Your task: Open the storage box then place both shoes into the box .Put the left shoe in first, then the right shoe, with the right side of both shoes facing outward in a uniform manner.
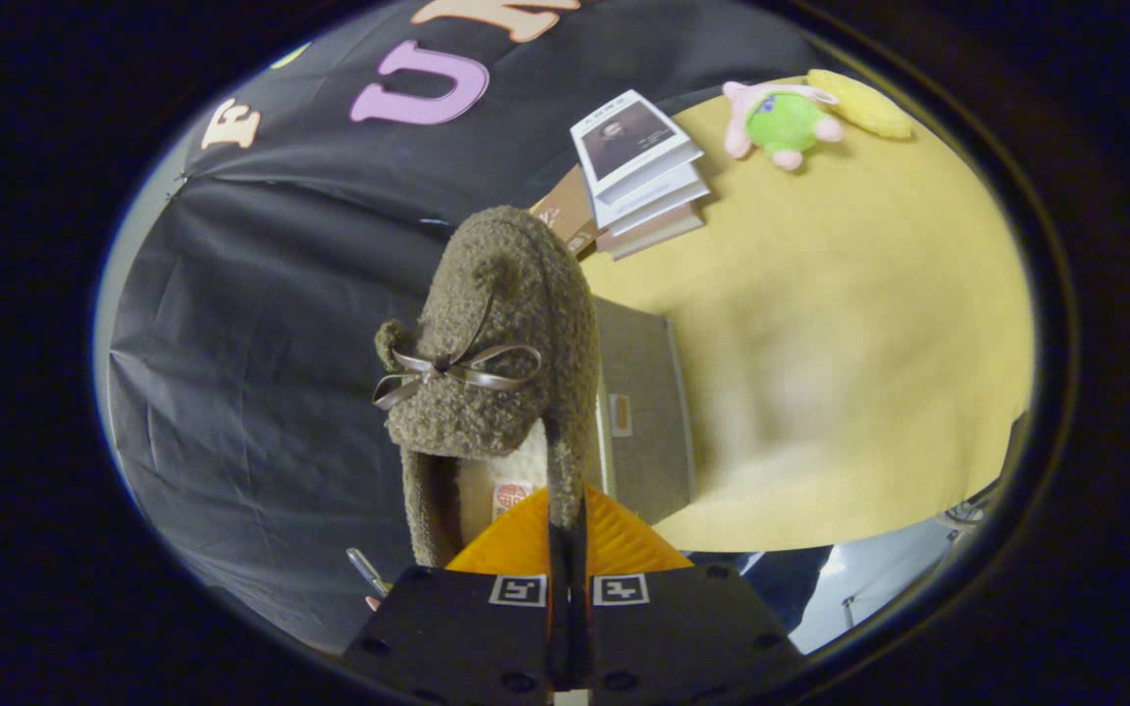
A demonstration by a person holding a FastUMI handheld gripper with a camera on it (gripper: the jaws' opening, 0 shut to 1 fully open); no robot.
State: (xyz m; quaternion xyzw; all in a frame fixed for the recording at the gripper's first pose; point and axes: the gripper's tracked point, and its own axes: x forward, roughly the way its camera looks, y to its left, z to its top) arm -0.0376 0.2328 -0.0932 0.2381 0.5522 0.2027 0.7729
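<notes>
Gripper view: the gripper [567, 549] is seen at 6 o'clock, its two fingers brought together and clamped on the side wall of a fuzzy brown shoe [496, 353]. The shoe is held lifted above the table, toe pointing to 12 o'clock, with a ribbon bow [452, 371] across its upper and a pale lining visible at its opening. A grey storage box [645, 412] is located directly behind the shoe, at 3 o'clock from it, resting on the table. A stack of books [639, 172] is placed beyond the box at 1 o'clock. A green and pink plush toy [783, 123] lies farther off at 2 o'clock. The yellow table [840, 333] is bounded by the booth's black cloth wall [261, 324] at 9 o'clock.
</notes>
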